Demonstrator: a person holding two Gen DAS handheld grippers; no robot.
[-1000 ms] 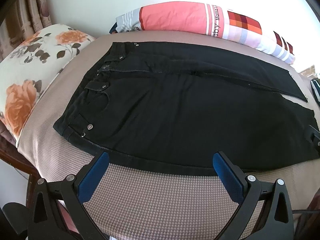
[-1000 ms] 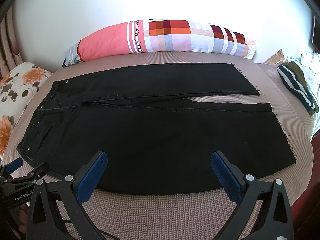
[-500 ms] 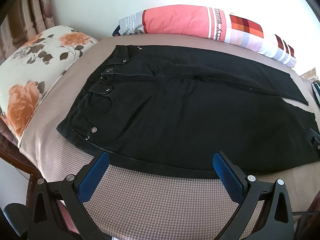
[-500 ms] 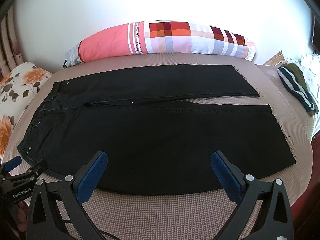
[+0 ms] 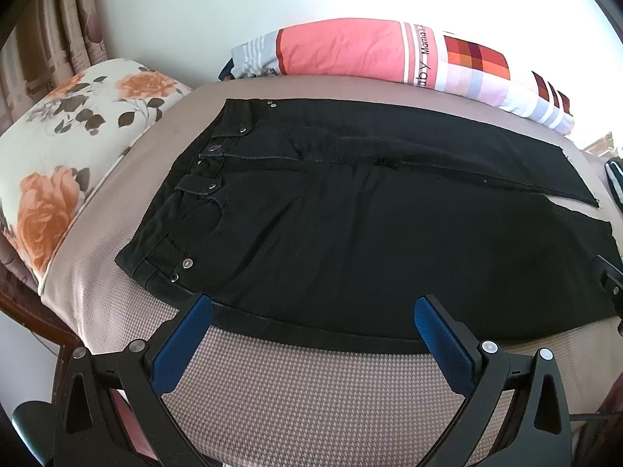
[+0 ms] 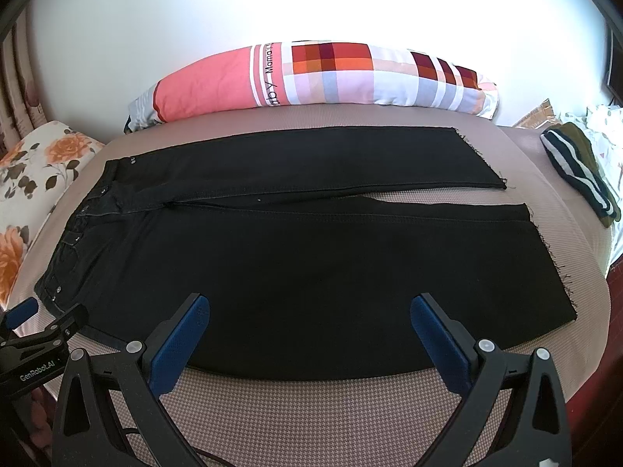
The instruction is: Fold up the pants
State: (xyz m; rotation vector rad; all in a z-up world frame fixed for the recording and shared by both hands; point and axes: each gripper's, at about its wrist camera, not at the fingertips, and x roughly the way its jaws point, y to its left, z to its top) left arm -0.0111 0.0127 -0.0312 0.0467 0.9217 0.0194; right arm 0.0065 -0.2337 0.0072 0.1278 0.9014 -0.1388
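Observation:
Black pants (image 5: 350, 225) lie flat and spread on the bed, waistband to the left, both legs running right with frayed hems (image 6: 553, 257). My left gripper (image 5: 309, 307) is open and empty, hovering just in front of the near edge of the pants by the waist end. My right gripper (image 6: 307, 305) is open and empty, over the near edge of the near leg (image 6: 331, 272). The left gripper also shows at the lower left of the right wrist view (image 6: 35, 334).
The bed (image 5: 311, 397) has a brown houndstooth cover. A floral pillow (image 5: 58, 163) lies at the left. A long pink and checked bolster (image 6: 319, 78) lies along the far wall. A striped dark garment (image 6: 576, 171) lies at the right edge.
The left gripper has drawn back and lowered a little, so the pants sit slightly farther away in its view. The right gripper has barely moved. Both stay open.

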